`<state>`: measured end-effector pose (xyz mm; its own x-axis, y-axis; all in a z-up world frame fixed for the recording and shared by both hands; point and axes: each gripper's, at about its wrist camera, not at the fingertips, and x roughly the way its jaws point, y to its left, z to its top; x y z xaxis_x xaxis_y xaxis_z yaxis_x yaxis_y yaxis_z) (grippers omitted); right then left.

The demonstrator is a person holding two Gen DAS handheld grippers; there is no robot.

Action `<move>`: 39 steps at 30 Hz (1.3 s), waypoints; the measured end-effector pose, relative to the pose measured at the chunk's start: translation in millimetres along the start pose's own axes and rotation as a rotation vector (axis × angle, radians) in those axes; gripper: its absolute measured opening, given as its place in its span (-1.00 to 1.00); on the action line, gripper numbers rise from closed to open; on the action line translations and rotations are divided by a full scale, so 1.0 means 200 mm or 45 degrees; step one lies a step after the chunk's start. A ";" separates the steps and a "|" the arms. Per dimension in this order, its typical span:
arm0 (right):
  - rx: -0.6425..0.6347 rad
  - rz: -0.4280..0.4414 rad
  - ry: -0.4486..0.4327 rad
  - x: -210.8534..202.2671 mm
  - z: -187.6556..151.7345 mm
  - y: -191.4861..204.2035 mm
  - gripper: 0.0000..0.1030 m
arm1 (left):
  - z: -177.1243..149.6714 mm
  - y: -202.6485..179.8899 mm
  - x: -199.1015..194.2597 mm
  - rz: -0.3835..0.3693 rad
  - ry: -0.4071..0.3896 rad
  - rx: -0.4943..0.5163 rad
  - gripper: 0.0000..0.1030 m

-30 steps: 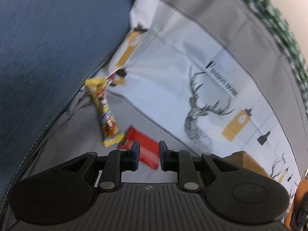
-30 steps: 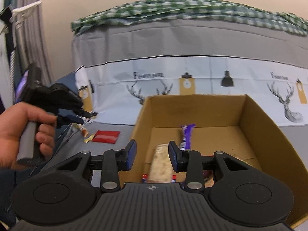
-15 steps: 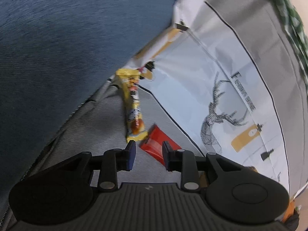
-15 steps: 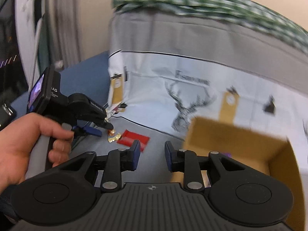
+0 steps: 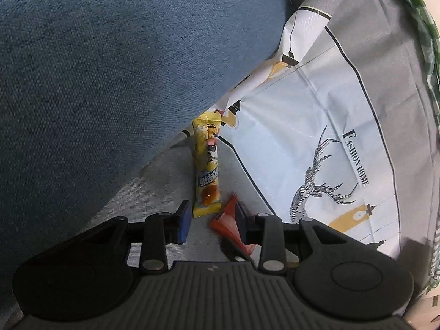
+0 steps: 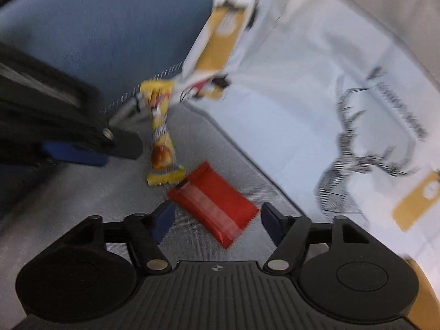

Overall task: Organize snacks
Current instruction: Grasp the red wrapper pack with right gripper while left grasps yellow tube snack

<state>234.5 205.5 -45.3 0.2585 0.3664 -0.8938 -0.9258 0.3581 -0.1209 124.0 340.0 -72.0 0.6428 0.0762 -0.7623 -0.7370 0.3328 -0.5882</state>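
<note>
A yellow snack bar (image 5: 207,170) lies on the grey seat, lengthwise away from me. A red packet (image 5: 227,221) lies just right of its near end. My left gripper (image 5: 211,218) hovers low over the bar's near end, jaws opening, with nothing pressed; its right finger covers part of the red packet. In the right wrist view, the red packet (image 6: 214,206) lies between the fingers of my right gripper (image 6: 217,216), whose jaws are opening wide with the pads off it. The yellow bar (image 6: 162,148) lies beyond, and the left gripper (image 6: 121,155) is beside it on the left.
A blue cushion (image 5: 110,68) rises at the left of the grey seat (image 5: 165,181). A white cloth with a deer print (image 5: 316,165) hangs down the back on the right, under a green checked cloth (image 5: 429,27). A cardboard box corner (image 6: 423,297) shows at the lower right.
My right gripper swung left and down from the cardboard box to the red packet, and its jaws widened. My left gripper rolled, edged toward the yellow bar and opened a little.
</note>
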 end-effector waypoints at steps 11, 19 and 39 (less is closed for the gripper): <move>0.070 0.187 0.136 0.23 0.08 -0.09 0.25 | 0.01 0.01 0.00 -0.017 0.021 -0.019 -0.23; 0.270 0.153 0.130 0.09 -0.04 -0.03 -0.86 | 0.01 0.02 0.00 -0.022 0.024 -0.014 -0.23; 0.596 -0.089 -0.128 -0.54 -0.88 0.39 -0.86 | -0.01 0.00 0.03 -0.035 -0.053 0.026 -0.01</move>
<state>85.3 42.5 -33.6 0.3623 0.4003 -0.8417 -0.6877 0.7244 0.0484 126.8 338.9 -77.1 0.6711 0.1057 -0.7337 -0.7148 0.3547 -0.6027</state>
